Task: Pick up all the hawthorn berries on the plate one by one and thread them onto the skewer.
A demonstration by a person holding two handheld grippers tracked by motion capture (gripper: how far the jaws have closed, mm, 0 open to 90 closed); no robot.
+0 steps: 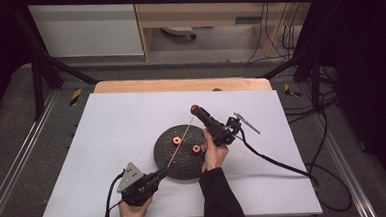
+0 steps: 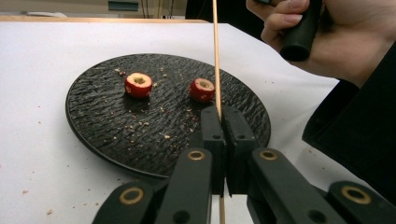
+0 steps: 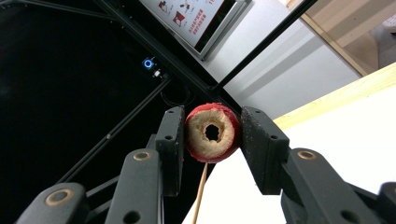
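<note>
Your left gripper (image 2: 219, 140) is clenched on the lower part of the thin wooden skewer (image 2: 215, 56), which rises slanted over the black plate (image 2: 107, 130). Your right gripper (image 3: 212, 140) grasps a cored red fruit (image 3: 212, 133) between its jaws, and this fruit sits near the upper end of the skewer; in the high view you see it as a red dot (image 1: 194, 109) above the far side of the plate. Two more cored fruits lie on the plate, one (image 2: 138, 84) to the left and one (image 2: 202, 89) just beside the skewer, with crumbs around them.

I think the risk is now in the stick. It is long and thin, and you hold it only at the bottom, so if you push the fruit along it at a small angle, it can bend or break. If you press the right jaws too hard, the soft fruit can split at the hole. Also, a low swing of the skewer can knock the near fruit off the plate
</note>
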